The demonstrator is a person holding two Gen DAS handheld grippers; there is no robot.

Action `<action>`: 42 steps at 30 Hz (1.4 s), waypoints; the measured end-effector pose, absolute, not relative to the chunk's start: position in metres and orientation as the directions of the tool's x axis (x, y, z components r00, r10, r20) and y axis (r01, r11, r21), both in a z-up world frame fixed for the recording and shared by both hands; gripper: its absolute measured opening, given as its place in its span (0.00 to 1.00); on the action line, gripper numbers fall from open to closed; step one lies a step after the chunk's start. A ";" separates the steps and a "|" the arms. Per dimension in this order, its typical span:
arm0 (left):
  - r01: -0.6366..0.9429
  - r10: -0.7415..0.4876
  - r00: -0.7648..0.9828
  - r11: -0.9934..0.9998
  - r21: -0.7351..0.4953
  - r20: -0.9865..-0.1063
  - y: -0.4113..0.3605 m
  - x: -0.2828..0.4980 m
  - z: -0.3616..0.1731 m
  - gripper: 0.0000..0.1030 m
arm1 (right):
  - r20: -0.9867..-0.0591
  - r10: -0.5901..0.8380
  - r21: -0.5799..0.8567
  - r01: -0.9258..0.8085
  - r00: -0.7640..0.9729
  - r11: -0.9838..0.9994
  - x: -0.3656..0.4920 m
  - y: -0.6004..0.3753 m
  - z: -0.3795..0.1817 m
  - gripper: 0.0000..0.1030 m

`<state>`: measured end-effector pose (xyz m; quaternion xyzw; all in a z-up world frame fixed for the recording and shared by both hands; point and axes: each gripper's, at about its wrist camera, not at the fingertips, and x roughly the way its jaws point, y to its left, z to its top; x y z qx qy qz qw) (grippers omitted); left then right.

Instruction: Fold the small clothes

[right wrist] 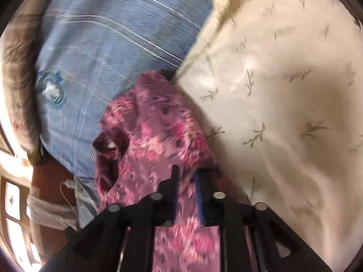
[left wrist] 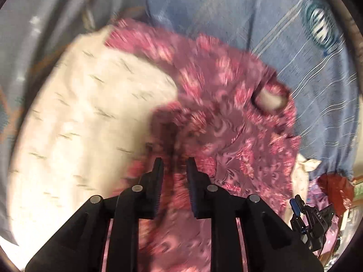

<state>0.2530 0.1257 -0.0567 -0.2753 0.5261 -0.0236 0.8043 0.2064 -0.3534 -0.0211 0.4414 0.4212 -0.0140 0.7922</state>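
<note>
Draping limply over the cream leaf-print pillow [left wrist: 74, 117], the soft pink floral garment [left wrist: 226, 117] is pinched by left gripper [left wrist: 174, 165] and right gripper [right wrist: 187, 174]; edges are judged best held.

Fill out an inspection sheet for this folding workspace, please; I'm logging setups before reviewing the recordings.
Surface: cream leaf-print sheet beside blue striped bedding.
Job's things: pink floral garment, rumpled, lying across both; motion-blurred.
Clutter: red and cream fabric pieces at the bed's edge, unclear what they are.
Grippers: left gripper has floral cloth between its fingers, jaws narrow; right gripper likewise. Whether either pinches the cloth cannot be told.
Cables: white cable with plug near the bedding's edge.
Surroundings: bright window, wooden furniture below the bed; blurred.
</note>
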 end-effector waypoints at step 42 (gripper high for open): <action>-0.248 -0.414 0.673 0.655 -0.714 -0.614 0.295 0.257 0.016 0.66 | -0.570 0.592 0.342 -0.490 0.570 0.802 0.339 0.024 0.108 0.08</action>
